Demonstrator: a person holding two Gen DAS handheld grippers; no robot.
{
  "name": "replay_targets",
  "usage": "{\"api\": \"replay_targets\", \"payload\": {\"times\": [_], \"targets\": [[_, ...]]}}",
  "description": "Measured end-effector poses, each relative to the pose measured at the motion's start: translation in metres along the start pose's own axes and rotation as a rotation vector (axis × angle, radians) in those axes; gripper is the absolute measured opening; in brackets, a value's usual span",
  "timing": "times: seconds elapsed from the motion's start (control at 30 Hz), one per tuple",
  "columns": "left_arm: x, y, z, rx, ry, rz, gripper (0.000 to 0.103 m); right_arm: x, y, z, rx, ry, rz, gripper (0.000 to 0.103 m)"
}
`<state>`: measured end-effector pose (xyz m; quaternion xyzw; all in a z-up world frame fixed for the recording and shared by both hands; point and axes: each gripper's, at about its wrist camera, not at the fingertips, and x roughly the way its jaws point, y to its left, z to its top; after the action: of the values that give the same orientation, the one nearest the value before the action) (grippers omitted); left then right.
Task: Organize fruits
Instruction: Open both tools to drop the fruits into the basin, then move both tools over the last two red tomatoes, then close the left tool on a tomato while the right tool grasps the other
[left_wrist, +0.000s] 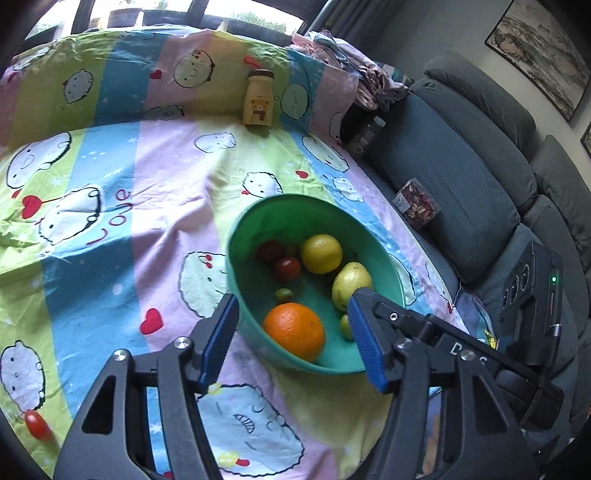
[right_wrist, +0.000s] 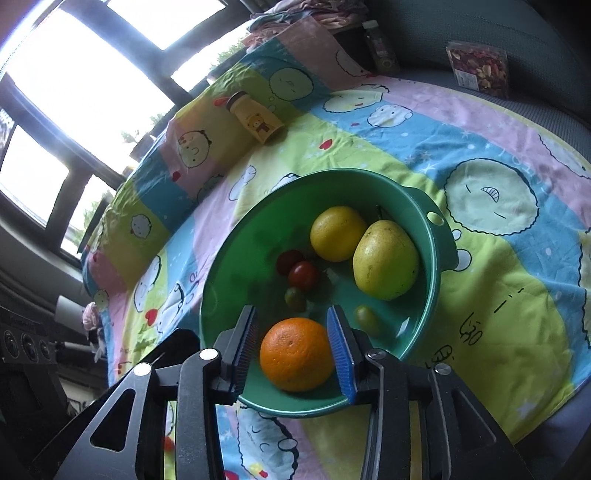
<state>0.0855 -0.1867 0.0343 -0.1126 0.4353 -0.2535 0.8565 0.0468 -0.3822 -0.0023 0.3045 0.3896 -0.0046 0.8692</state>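
A green bowl (left_wrist: 236, 243) sits on a cartoon-print cloth and holds an orange (left_wrist: 294, 330), a lemon (left_wrist: 321, 253), a pear (left_wrist: 351, 284), red cherry tomatoes (left_wrist: 287, 268) and small green fruits (left_wrist: 283, 294). My left gripper (left_wrist: 291, 339) is open above the bowl's near rim, holding nothing. In the right wrist view the bowl (right_wrist: 441, 254) holds the same orange (right_wrist: 295, 354), lemon (right_wrist: 338, 233) and pear (right_wrist: 386, 259). My right gripper (right_wrist: 293, 350) is open, its blue pads on either side of the orange with small gaps. A loose red tomato (left_wrist: 37, 424) lies on the cloth at the lower left.
A yellow bear-print bottle (left_wrist: 258, 98) stands at the far side of the cloth. A grey sofa (left_wrist: 461, 177) lies to the right with a packet of nuts (left_wrist: 415, 203) and a dark bottle (left_wrist: 365, 138) on it. Windows are behind.
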Motion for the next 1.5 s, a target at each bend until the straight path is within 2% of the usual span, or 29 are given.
{"api": "replay_targets", "payload": {"times": [0.07,0.13,0.23,0.3,0.37,0.5,0.57,0.7,0.77,0.87,1.17,1.27,1.4,1.5], "targets": [[-0.018,0.014,-0.006,-0.020,-0.020,0.083,0.069,-0.002,0.010,-0.003,-0.032,0.008,0.042,0.051],[-0.038,0.034,-0.015,-0.045,-0.033,0.201,0.069,-0.003,0.022,-0.009,-0.072,0.032,0.094,0.058],[-0.068,0.071,-0.034,-0.105,-0.042,0.367,0.069,0.003,0.049,-0.021,-0.176,0.088,0.161,0.060],[-0.083,0.097,-0.048,-0.158,-0.024,0.437,0.069,0.011,0.069,-0.033,-0.247,0.141,0.185,0.060],[-0.094,0.121,-0.062,-0.222,-0.007,0.473,0.068,0.020,0.084,-0.045,-0.290,0.188,0.197,0.060],[-0.099,0.153,-0.085,-0.298,0.029,0.512,0.067,0.037,0.118,-0.079,-0.412,0.259,0.187,0.060],[-0.098,0.161,-0.093,-0.321,0.034,0.526,0.063,0.049,0.132,-0.097,-0.463,0.308,0.200,0.060],[-0.086,0.171,-0.103,-0.339,0.077,0.491,0.055,0.076,0.151,-0.128,-0.540,0.399,0.183,0.060],[-0.080,0.178,-0.106,-0.360,0.099,0.500,0.051,0.087,0.156,-0.139,-0.562,0.422,0.164,0.060],[-0.079,0.179,-0.108,-0.355,0.086,0.502,0.048,0.099,0.160,-0.150,-0.592,0.454,0.129,0.050],[-0.062,0.183,-0.116,-0.361,0.134,0.498,0.030,0.113,0.156,-0.156,-0.611,0.478,0.084,0.035],[-0.062,0.184,-0.115,-0.363,0.126,0.492,0.031,0.116,0.154,-0.158,-0.617,0.490,0.086,0.029],[-0.063,0.179,-0.114,-0.352,0.115,0.489,0.030,0.115,0.153,-0.155,-0.609,0.472,0.082,0.029],[-0.066,0.167,-0.106,-0.322,0.094,0.486,0.030,0.107,0.151,-0.148,-0.583,0.460,0.118,0.029]]}}
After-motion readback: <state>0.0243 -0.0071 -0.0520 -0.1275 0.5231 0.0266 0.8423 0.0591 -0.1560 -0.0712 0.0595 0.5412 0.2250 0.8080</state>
